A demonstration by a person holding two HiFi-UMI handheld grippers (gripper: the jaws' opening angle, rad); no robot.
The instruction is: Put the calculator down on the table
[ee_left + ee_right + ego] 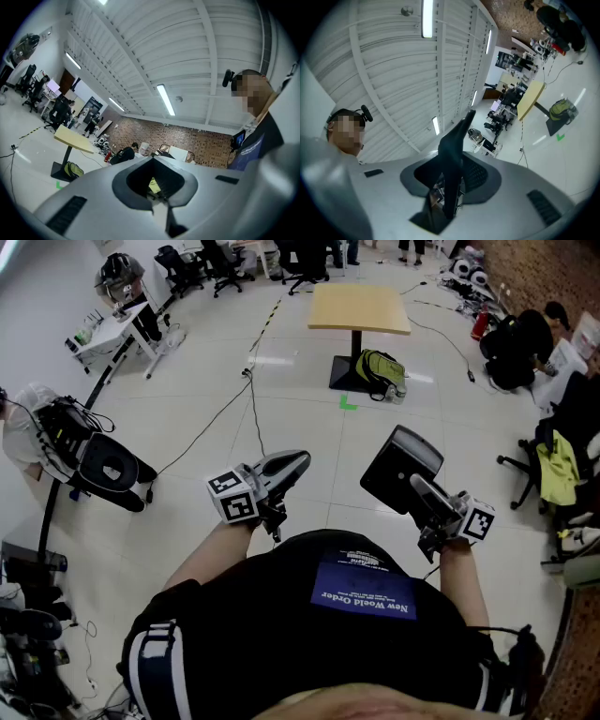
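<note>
A flat black calculator [401, 470] is being clamped centre-right by the right tool [424, 493]; the left tool [292, 463] is being carried closed, empty.

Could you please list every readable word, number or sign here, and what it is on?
"New World Order": blue patch on the person's black shirt.
Smaller print on that patch: too blurred to read.
No legible print on the dark flat calculator in the right gripper.

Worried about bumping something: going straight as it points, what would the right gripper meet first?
Probably nothing near: the right gripper, gripping the calculator, points upward into open room, though depth is unclear.
</note>
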